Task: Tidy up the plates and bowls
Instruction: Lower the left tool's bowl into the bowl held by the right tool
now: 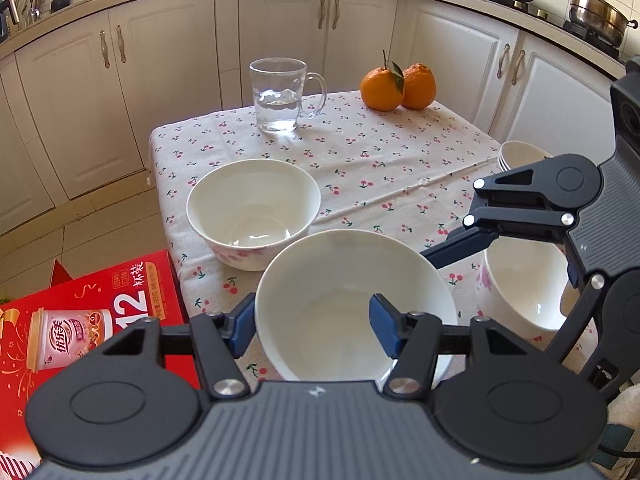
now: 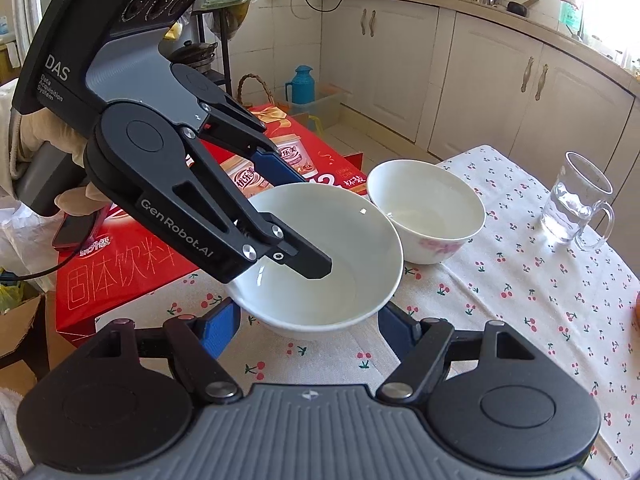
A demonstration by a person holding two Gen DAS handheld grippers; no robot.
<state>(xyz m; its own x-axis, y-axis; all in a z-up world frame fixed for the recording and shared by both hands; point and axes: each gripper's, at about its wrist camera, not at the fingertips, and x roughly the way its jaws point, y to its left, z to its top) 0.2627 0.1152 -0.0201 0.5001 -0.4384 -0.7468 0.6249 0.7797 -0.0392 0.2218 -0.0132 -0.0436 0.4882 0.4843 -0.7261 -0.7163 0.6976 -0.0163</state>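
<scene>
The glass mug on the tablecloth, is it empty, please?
No, the glass mug holds clear water in its lower part, seen in the left wrist view.

Right tool (image 1: 452,256) covers the near bowl's (image 1: 520,284) rim and part of the stacked bowls (image 1: 516,154). Left tool (image 2: 316,232) hides the red box's (image 2: 120,264) middle. An orange (image 2: 637,316) is cut by the right edge. Bench (image 1: 400,168) near edge sits behind the tool body. Counter clutter (image 1: 28,8) is too small to tell.
</scene>
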